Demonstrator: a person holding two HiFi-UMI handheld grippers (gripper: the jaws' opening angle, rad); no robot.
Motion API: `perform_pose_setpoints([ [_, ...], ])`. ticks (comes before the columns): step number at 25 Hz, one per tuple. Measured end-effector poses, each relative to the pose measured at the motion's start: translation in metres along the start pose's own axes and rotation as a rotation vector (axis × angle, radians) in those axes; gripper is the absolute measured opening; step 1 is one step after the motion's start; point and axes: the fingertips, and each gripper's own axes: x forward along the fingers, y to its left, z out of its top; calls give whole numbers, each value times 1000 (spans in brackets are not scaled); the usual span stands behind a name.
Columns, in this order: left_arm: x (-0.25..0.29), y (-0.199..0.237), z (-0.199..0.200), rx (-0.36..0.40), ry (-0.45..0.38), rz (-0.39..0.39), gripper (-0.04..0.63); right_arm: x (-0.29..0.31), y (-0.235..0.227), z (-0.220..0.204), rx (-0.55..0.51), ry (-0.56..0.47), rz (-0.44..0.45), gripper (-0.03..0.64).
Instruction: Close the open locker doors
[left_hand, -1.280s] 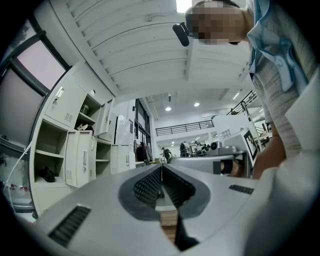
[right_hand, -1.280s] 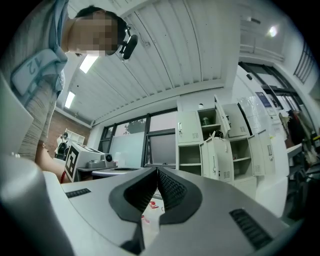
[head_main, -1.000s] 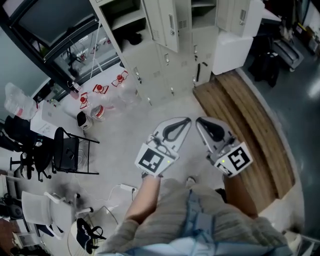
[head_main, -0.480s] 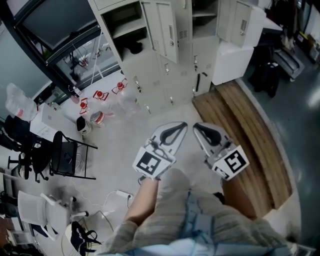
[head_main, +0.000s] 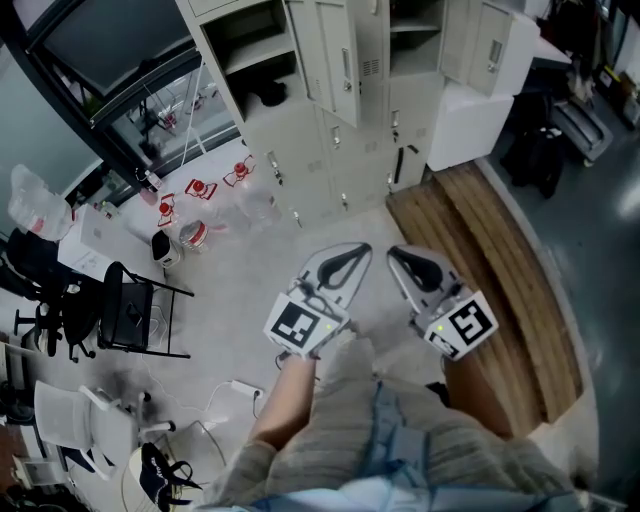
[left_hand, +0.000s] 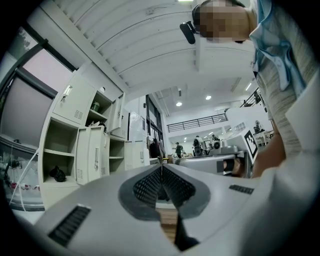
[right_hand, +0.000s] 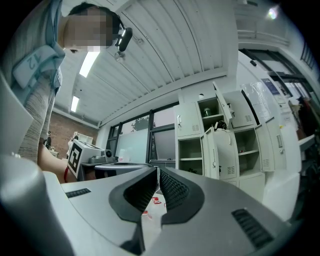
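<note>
A bank of pale grey lockers (head_main: 340, 130) stands ahead across the floor. One tall door (head_main: 335, 60) hangs open in the middle and another door (head_main: 495, 45) hangs open at the right. The open compartment to the left holds a dark thing (head_main: 268, 97). My left gripper (head_main: 365, 248) and right gripper (head_main: 393, 254) are held side by side over the floor, well short of the lockers, both shut and empty. In the left gripper view the lockers (left_hand: 75, 145) stand at the left with an open door (left_hand: 95, 155). In the right gripper view an open door (right_hand: 212, 152) shows at the right.
A raised wooden platform (head_main: 490, 250) runs along the right. A black folding chair (head_main: 135, 305), red-and-white items (head_main: 200, 185) and a white cable (head_main: 235, 385) are on the floor at the left. A dark bag (head_main: 535, 135) sits at the far right.
The head view has shifted a little, so slightly more of the lockers shows. Both grippers stay shut and side by side, barely moved.
</note>
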Motion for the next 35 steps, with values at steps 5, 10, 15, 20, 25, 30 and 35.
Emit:
perform_pose_setpoints([
  [5,9,33,-8,-30,-6,38,8,15,-17,-11,1,40,3,3],
  [10,21,58,-22,-34,9,30,8,31,-30,-14,19,49,-19,3],
  [15,27,87,-37,-44,22,-4,8,60,-35,-30,27,73,-35,3],
  [20,31,126,-41,-51,12,-87,8,116,-47,-23,21,44,-97,3],
  [25,32,167,-35,-39,2,-172,8,167,-61,-19,30,23,-161,4],
  [30,32,203,-37,-45,-8,-234,8,206,-70,-25,24,21,-206,5],
  [35,35,230,-42,-58,-15,-272,8,225,-81,-37,19,30,-256,5],
])
